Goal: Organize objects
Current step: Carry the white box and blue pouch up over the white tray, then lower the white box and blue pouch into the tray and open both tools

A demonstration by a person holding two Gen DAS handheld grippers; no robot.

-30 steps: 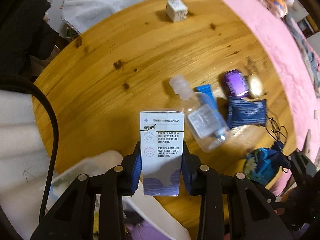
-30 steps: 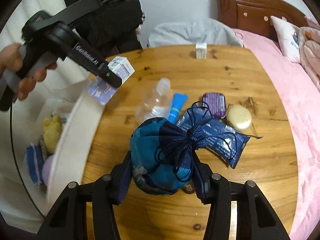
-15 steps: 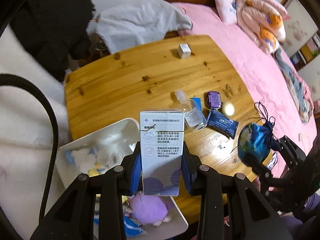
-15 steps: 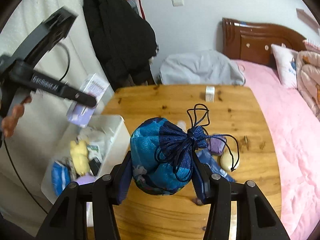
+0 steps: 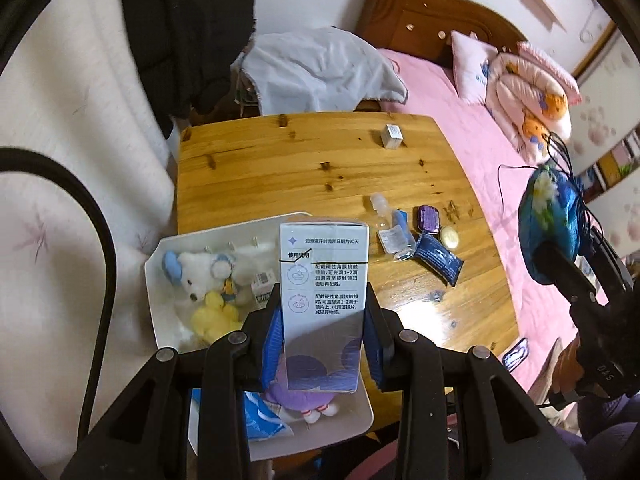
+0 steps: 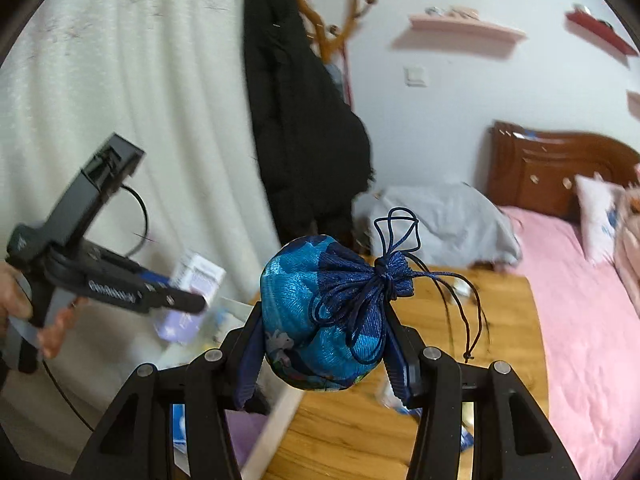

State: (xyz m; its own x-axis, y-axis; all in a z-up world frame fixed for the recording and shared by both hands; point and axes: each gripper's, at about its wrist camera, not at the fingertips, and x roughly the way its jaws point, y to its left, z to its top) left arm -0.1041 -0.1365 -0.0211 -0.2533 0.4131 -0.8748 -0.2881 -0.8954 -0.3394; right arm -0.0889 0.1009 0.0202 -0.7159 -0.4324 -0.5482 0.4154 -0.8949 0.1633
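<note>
Two clamped claws: left point(image 5: 323, 336) on glossy rectangular carton point(image 5: 323, 280), right point(image 6: 323, 354) on round satin pouch point(image 6: 320, 312)

White bin point(image 5: 154, 276): its near end hidden behind the left gripper point(image 5: 323, 328) and the printed box point(image 5: 322, 304) clamped in it; the purple plush toy point(image 5: 298, 398) shows only below the box
Small box point(image 5: 391, 135) near the table's point(image 5: 280, 176) far edge: print too small to read
Right-wrist view: the blue drawstring pouch point(image 6: 324, 312) covers the table's middle; left gripper blurred
Bed point(image 5: 472, 128): cut off by the right edge
</note>
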